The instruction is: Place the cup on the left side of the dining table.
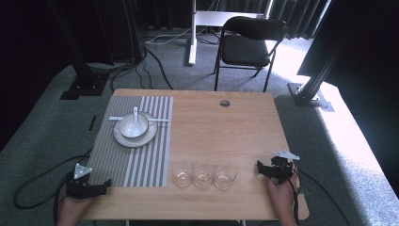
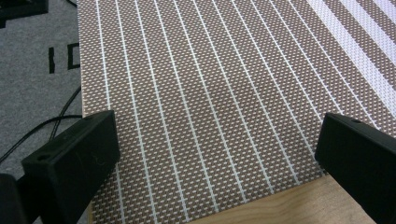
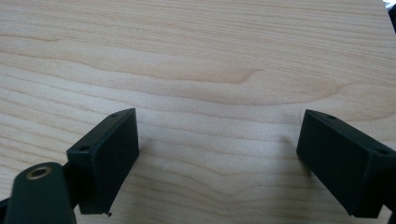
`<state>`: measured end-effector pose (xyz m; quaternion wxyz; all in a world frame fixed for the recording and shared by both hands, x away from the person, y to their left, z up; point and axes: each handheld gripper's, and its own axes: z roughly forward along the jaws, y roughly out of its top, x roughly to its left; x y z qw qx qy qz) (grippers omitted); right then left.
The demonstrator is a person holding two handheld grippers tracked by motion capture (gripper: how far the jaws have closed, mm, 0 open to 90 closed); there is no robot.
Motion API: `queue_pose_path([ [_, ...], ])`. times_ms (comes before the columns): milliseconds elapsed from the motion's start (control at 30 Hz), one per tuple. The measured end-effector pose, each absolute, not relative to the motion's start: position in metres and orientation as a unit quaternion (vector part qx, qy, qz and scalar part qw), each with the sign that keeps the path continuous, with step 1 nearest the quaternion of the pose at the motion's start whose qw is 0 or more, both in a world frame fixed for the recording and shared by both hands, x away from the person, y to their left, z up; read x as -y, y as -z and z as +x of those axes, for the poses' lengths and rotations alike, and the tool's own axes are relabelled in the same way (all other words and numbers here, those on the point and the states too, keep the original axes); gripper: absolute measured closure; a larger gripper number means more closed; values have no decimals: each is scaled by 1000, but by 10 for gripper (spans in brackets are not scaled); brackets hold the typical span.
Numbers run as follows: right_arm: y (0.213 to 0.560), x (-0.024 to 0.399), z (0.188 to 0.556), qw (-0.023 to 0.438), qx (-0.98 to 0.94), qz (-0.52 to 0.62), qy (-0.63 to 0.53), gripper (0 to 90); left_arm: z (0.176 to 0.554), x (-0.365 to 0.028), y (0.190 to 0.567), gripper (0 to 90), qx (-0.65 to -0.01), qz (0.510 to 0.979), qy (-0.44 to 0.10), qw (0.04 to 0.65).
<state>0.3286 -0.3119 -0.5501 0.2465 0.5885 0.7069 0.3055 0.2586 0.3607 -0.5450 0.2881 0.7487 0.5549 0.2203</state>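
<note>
Both grippers idled at the frame's bottom corners, left gripper [image 1: 89,187] and right gripper [image 1: 272,170], jaws released, empty. Three glasses [image 1: 203,175] stood lined along the desk [image 1: 226,132] edge, seemingly within reach.

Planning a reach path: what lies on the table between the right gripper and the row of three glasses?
Bare wood. In the high view, nothing sits between the right gripper and the nearest glass of the three glasses.

Bowl [image 1: 133,125] on plate [image 1: 123,139] on placemat [image 1: 117,165] — far left, glasses [image 1: 203,175] front-centre
</note>
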Motion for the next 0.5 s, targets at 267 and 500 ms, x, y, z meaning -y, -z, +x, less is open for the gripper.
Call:
queue_pose_path([
  [267,550,312,329,246,-707,589,-305,123,253,-375,542,2,-537,756,-182,327],
  [500,550,312,329,247,-707,588,-305,123,245,-377,543,2,-510,777,-200,311],
])
